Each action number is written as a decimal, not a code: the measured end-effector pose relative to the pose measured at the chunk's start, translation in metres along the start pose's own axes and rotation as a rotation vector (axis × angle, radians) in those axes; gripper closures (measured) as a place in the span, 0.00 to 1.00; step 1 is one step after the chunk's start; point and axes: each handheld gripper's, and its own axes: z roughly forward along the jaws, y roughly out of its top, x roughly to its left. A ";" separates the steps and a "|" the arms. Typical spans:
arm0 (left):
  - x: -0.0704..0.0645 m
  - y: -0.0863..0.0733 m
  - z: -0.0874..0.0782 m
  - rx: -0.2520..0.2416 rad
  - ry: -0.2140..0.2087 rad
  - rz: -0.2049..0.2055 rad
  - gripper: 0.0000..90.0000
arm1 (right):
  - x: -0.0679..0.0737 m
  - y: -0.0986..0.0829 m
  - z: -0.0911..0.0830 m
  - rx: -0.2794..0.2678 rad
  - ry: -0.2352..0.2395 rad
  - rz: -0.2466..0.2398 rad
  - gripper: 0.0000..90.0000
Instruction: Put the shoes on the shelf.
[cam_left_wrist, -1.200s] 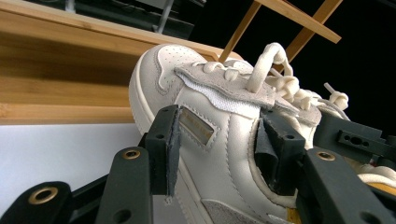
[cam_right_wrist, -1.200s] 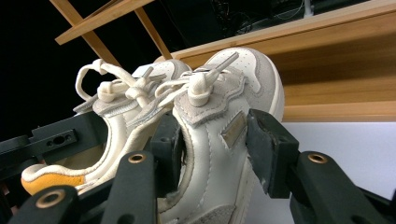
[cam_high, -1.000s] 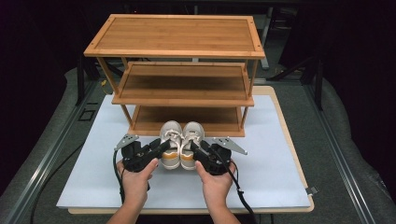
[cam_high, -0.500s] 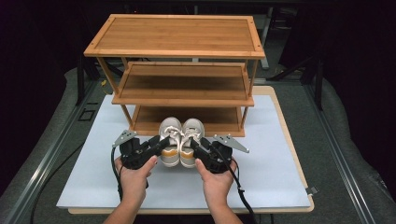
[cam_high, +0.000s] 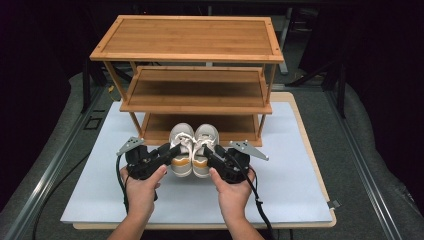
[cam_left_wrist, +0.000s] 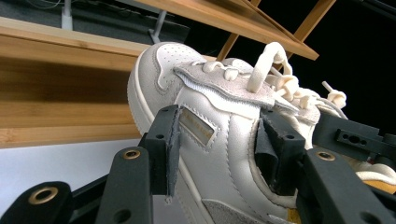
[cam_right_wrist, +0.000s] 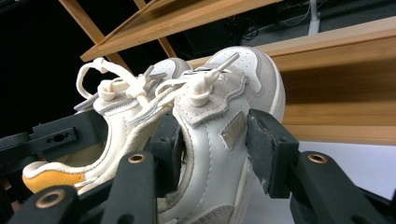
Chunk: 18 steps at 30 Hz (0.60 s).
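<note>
Left hand-held gripper (cam_high: 172, 150) is clamped on the side of the left sneaker (cam_high: 181, 146), and the right hand-held gripper (cam_high: 209, 152) grips the side of the right sneaker (cam_high: 204, 145), jaws pinching each upper. The pair sits side by side, toes just at the near edge of the wooden rack's (cam_high: 190, 60) bottom shelf (cam_high: 235, 124), heels over the white mat (cam_high: 290, 170) on the desk. Grasp done; sliding them fully in is left. Compared with a second ago, both shoes have edged farther toward the shelf.
</note>
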 end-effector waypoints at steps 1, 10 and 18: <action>-0.001 0.001 0.000 -0.002 0.001 -0.001 0.60 | 0.001 0.001 0.001 -0.008 0.000 0.000 0.63; -0.004 0.008 -0.003 0.003 -0.004 0.007 0.60 | 0.004 0.008 -0.003 -0.002 0.000 -0.013 0.63; -0.009 0.018 -0.007 -0.007 -0.006 0.027 0.60 | 0.009 0.018 -0.009 0.005 0.000 -0.028 0.63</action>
